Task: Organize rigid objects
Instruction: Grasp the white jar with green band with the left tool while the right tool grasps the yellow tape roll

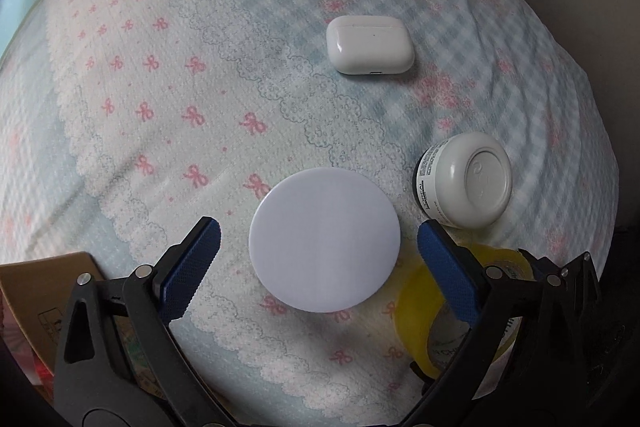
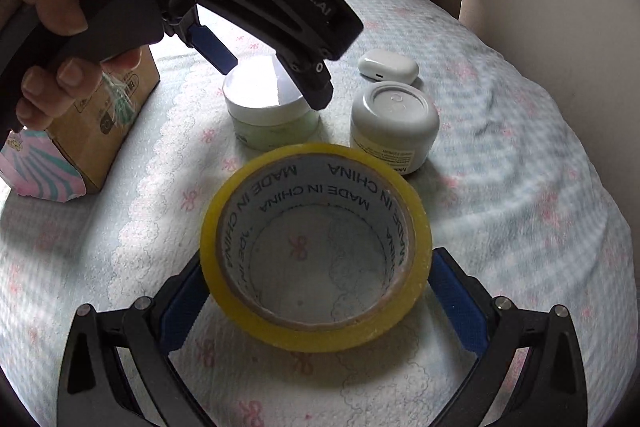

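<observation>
The bed's bow-print quilt point(image 2: 500, 227) carries everything, with a cardboard box point(image 2: 108, 123) at the left edge that looks like the likely place for the things to go. Next in size, the yellow tape roll point(image 2: 316, 247) lies flat between the spread fingers of the right gripper point(image 2: 316, 291); the pads sit just beside its rim, and I cannot tell whether they touch it yet. Beyond it, the left gripper point(image 1: 318, 247) hovers with jaws wide apart over the flat-lidded cream jar point(image 1: 324, 241), gripping nothing. The small white jar point(image 1: 466, 181) and the earbud case point(image 1: 370, 45) wait untouched further back. This reads as an early pick-up step: each claw must close squarely, then lift toward the box.
</observation>
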